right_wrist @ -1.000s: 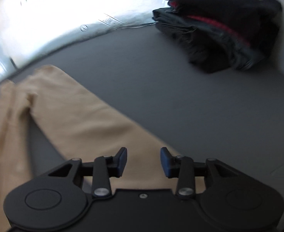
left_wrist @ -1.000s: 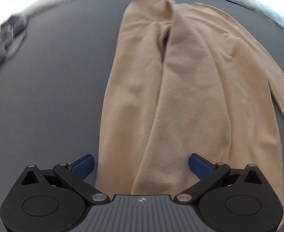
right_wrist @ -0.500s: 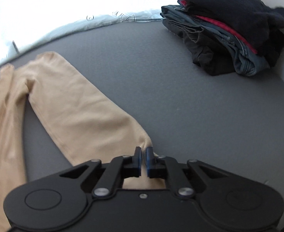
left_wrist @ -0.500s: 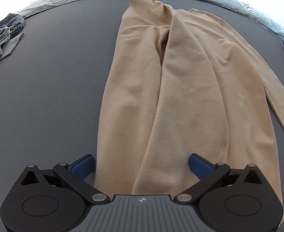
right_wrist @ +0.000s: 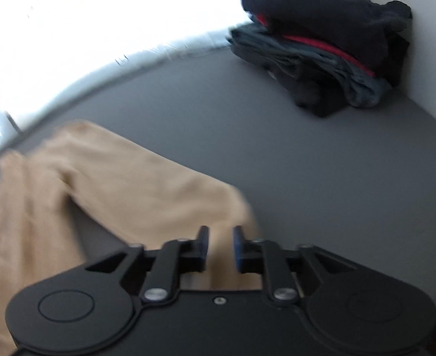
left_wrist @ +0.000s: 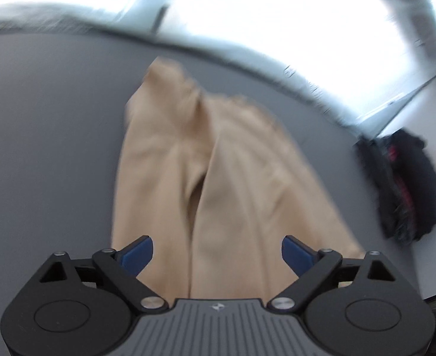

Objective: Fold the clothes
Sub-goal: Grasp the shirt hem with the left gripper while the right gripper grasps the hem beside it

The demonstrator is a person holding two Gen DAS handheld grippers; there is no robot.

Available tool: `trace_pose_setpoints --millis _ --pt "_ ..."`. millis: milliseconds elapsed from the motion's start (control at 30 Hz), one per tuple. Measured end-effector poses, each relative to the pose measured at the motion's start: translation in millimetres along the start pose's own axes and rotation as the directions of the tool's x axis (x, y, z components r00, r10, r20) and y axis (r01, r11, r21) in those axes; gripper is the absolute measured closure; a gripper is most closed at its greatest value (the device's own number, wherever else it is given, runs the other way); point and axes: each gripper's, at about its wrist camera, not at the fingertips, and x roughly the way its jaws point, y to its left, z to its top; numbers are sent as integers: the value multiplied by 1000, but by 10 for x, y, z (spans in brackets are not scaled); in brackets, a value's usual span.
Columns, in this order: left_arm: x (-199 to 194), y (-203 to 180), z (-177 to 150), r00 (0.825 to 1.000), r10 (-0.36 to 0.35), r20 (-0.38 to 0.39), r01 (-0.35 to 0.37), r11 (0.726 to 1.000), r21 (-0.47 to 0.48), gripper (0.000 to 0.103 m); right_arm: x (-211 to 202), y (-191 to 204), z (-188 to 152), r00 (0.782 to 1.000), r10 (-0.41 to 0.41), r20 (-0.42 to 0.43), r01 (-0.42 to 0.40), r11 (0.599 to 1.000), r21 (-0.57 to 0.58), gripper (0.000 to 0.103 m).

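Right tool (right_wrist: 220,247) now parted again over tan garment (right_wrist: 146,184).

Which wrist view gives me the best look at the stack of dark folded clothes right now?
The right wrist view: the stack of dark folded clothes sits large at upper right, its black, red and grey-blue layers separable despite blur. The left wrist view shows the stack only as a small, smeared dark lump at the right edge.
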Motion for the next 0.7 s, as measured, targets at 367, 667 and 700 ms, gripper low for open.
trace_pose_setpoints --millis 367,667,700 --pt "783 81 885 985 -159 -60 163 984 67 51 447 1214 55 941 334 -49 -330 940 84 93" --pt "770 566 855 970 -231 -81 229 973 -27 100 853 1701 -30 900 412 -144 -400 910 108 86" --pt "758 611 862 968 -238 -77 235 971 -38 100 875 1717 -32 894 423 -150 -410 905 109 84"
